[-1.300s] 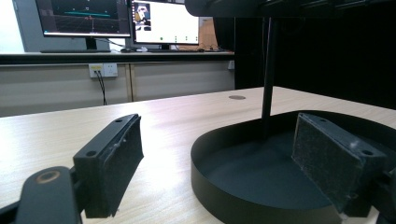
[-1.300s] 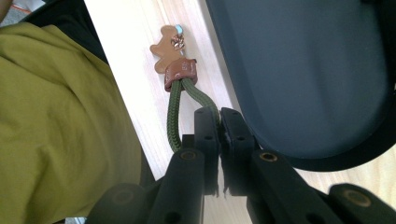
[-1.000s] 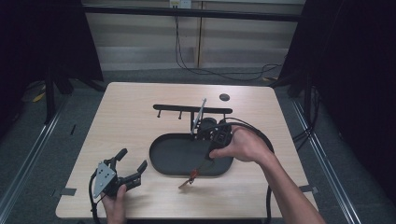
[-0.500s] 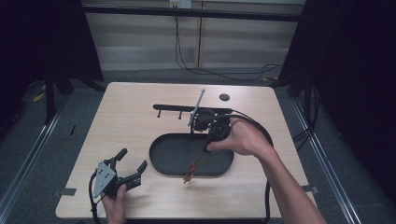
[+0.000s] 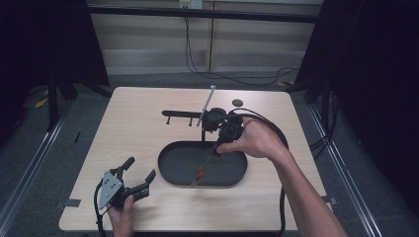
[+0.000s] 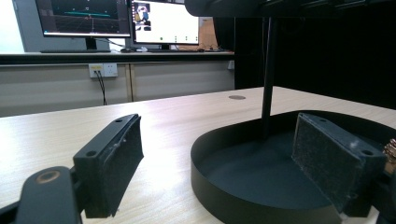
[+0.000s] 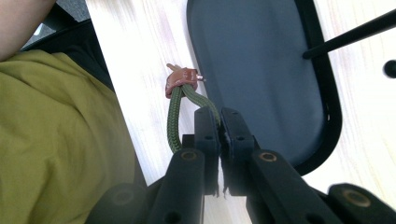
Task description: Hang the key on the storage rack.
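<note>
Left tool rested at the near-left corner of the tabletop, held in the left hand, jaws spread wide with nothing between them. From the left gripper view, same tool sat low on the wood, one pad on bare tabletop, the other over the near rim of the black tray.

Black oval tray lay near centre, slightly toward the near edge. Olive cord loop hung down over the tray, its brown-red end tag just above the tray's near rim.

Right tool was held raised above the tray's far side by the right hand, jaws clamped on the cord. In the right gripper view, right tool pinched nearly closed on the olive cord loop; loop curved out leftward and ended in a brown tag with a small metal tip. Tray and pale tabletop lay below, blurred. Yellow-green garment at left of that view.

Black stand with a thin upright post and horizontal bar with pegs stood at the tray's far edge. Grey rod angled up behind the tool. Small dark disc lay on the tabletop farther back. Monitors sat on a far counter in the left gripper view.
</note>
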Tool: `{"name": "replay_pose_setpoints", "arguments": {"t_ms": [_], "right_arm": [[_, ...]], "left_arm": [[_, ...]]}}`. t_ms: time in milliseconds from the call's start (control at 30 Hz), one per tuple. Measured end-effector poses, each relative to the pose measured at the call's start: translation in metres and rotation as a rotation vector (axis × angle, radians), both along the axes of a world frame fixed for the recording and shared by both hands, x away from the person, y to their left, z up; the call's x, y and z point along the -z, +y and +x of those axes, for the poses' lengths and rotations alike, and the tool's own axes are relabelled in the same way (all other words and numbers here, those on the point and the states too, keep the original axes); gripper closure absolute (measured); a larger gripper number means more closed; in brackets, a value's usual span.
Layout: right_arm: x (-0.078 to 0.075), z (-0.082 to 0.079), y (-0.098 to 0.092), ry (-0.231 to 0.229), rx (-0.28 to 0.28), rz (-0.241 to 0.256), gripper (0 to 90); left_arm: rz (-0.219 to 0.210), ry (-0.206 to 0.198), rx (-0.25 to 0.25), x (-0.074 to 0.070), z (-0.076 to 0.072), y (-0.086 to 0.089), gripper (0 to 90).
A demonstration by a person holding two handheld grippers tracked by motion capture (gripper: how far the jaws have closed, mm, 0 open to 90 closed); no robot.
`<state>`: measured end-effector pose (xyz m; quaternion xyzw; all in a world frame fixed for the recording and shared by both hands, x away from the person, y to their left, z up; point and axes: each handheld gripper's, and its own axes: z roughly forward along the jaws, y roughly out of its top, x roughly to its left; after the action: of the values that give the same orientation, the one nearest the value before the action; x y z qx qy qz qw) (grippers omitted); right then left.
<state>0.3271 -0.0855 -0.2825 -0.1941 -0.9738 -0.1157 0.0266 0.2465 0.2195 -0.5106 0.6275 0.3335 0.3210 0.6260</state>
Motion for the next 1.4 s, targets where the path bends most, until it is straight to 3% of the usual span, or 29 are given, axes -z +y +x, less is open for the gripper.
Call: {"name": "replay_pose_setpoints", "arguments": {"t_ms": [367,500,800,1133,1400], "right_arm": [[-0.02,0.011,-0.001,-0.015,-0.001,0.046,86.3],[-0.025,0.019,-0.003,-0.014,0.024,0.06,86.3],[-0.025,0.038,-0.001,-0.029,0.042,0.03,86.3],[-0.023,0.064,-0.007,-0.027,0.098,0.054,86.3],[-0.016,0.077,-0.008,-0.01,0.113,0.043,86.3]], "left_arm": [[-0.003,0.0,0.001,0.0,0.0,0.0,15.8],[0.0,0.0,0.0,0.0,0.0,0.0,15.8],[0.008,-0.004,-0.016,0.0,0.0,0.001,15.8],[0.014,-0.005,-0.038,0.0,0.0,0.001,15.9],[0.01,-0.005,-0.037,0.0,0.0,0.0,15.9]]}}
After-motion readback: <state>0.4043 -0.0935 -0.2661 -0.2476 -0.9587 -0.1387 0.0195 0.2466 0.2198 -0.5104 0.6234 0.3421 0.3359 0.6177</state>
